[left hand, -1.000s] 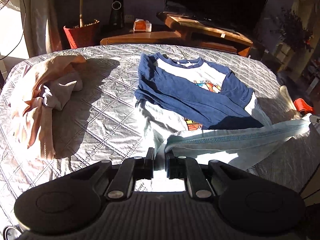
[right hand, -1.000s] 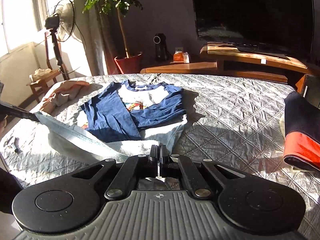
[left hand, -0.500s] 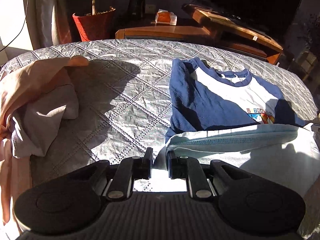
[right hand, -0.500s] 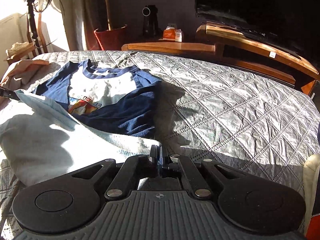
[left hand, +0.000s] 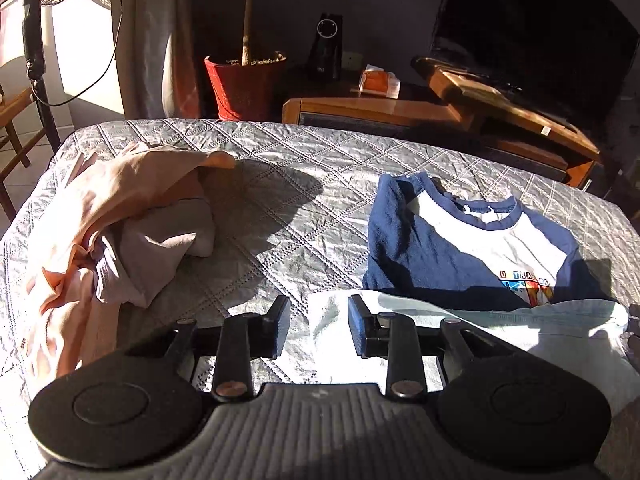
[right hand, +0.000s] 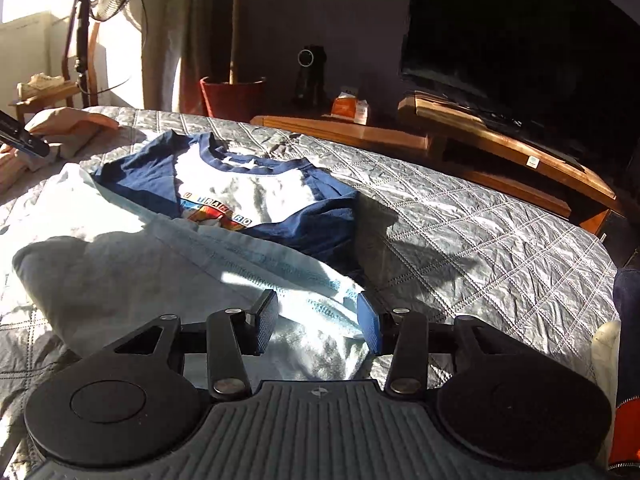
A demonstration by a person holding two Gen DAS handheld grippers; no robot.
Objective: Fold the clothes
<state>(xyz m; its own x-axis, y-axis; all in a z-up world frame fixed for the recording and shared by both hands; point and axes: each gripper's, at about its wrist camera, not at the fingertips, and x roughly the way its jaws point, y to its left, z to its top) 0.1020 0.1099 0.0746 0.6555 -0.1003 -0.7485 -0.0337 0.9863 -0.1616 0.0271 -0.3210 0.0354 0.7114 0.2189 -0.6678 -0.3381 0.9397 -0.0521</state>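
One blue-and-white shirt (left hand: 472, 256) lay on the grey quilted bedspread (left hand: 280, 216), right of centre in the left wrist view, its pale lower half folded up so that the hem (right hand: 256, 268) crossed just below the printed chest. Its neckline pointed toward the upper part of the frame and the navy sleeves lay folded in along both sides. At the bottom centre of the left wrist view the left gripper (left hand: 319, 322) had its jaws opening, parted by a moderate gap, with the shirt's pale corner lying between them and neither pad pressing on it. At the bottom centre of the right wrist view the right gripper (right hand: 316, 322) had its jaws opening too, somewhat wider, with the hem's light-blue edge lying loose between the pads. Toward the left of the left wrist view a crumpled pile of peach and grey clothes (left hand: 116, 232) sat well apart from the shirt. Beyond the bed, in the upper part of the frame, stood a red plant pot (left hand: 244, 84), a low wooden cabinet (left hand: 372, 112) and a dark television (right hand: 520, 32).
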